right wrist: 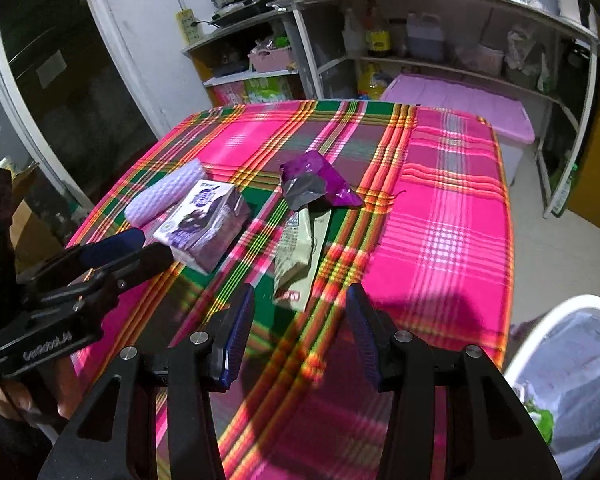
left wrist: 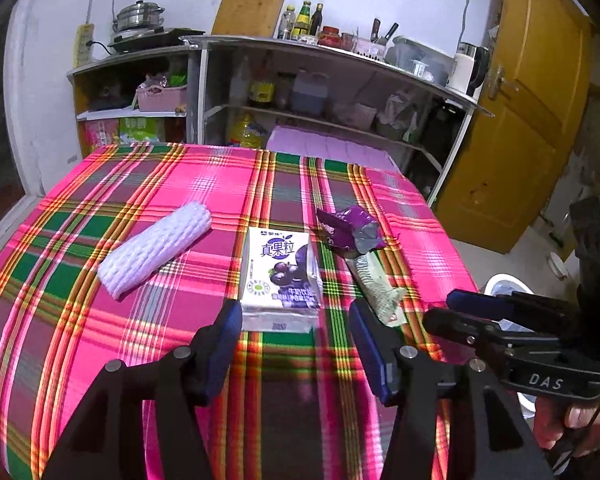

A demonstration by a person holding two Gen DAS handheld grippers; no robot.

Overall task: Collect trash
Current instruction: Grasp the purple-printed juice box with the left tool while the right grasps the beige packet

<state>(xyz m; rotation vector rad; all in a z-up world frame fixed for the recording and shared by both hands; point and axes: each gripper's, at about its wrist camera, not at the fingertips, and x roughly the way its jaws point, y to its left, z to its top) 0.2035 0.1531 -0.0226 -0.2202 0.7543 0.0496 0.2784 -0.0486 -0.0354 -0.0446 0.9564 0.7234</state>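
Note:
A purple-and-white milk carton (left wrist: pixel 280 276) lies on the plaid tablecloth (left wrist: pixel 100 320), just ahead of my open, empty left gripper (left wrist: pixel 296 320). A white foam fruit net (left wrist: pixel 156 250) lies to its left. A crumpled purple wrapper (left wrist: pixel 350 230) and a pale green wrapper (left wrist: pixel 374 284) lie to its right. In the right wrist view my right gripper (right wrist: pixel 300 304) is open and empty, just short of the green wrapper (right wrist: pixel 296 256). The carton (right wrist: pixel 206 224), purple wrapper (right wrist: pixel 316 184) and foam net (right wrist: pixel 164 194) lie beyond. The left gripper (right wrist: pixel 140 248) shows at left, the right gripper (left wrist: pixel 448 308) at right.
A white bin with a clear bag liner (right wrist: pixel 572 380) stands on the floor off the table's right edge. Metal shelves (left wrist: pixel 332 80) with bottles and pots stand behind the table. A pink-lidded box (right wrist: pixel 460 104) sits past the far edge. A yellow door (left wrist: pixel 532 112) is at right.

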